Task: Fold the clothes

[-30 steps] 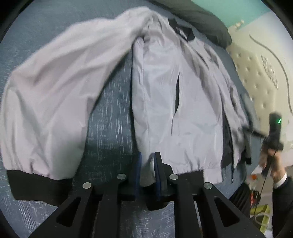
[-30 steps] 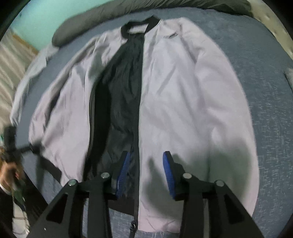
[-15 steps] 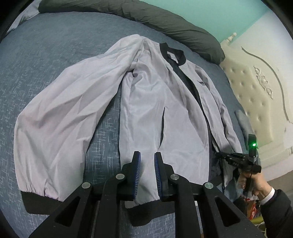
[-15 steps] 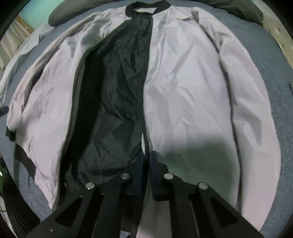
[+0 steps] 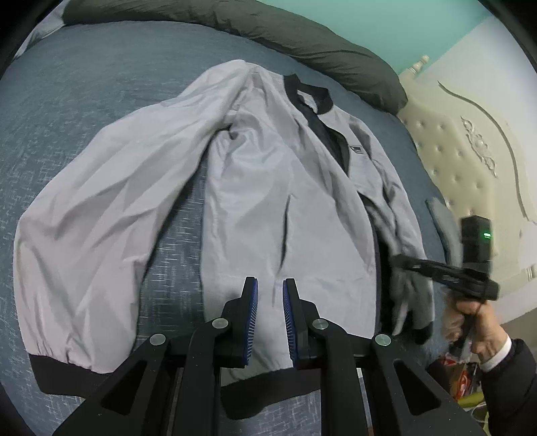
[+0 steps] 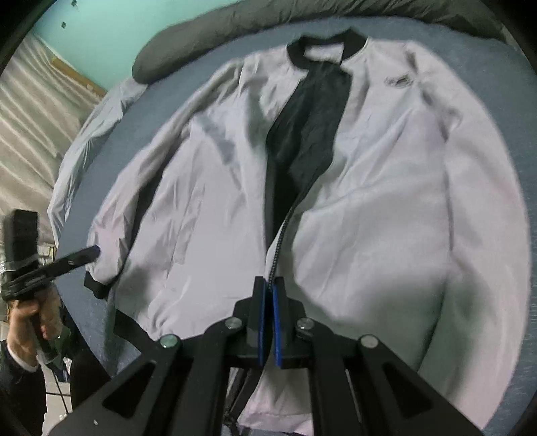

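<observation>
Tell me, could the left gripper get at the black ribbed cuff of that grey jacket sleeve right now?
Probably yes: the black ribbed cuff lies uncovered on the blue bedspread, beside the left gripper, with nothing between.

Black claw [image 5: 270,315], blue ribbed pads [image 5: 252,322]

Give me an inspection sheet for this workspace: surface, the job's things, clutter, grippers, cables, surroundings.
Surface: blue-grey bedspread, a dark bolster along its far edge.
Job's things: light grey jacket lying face up, front unzipped with dark lining showing, black collar and cuffs.
Clutter: small grey cloth beside the jacket.
Grippers: left gripper nearly closed on the jacket's hem; right gripper shut on the zipper edge.
Cables: a thin dark cord hangs below the person's hand.
Surroundings: turquoise wall, cream tufted headboard, striped curtain.
</observation>
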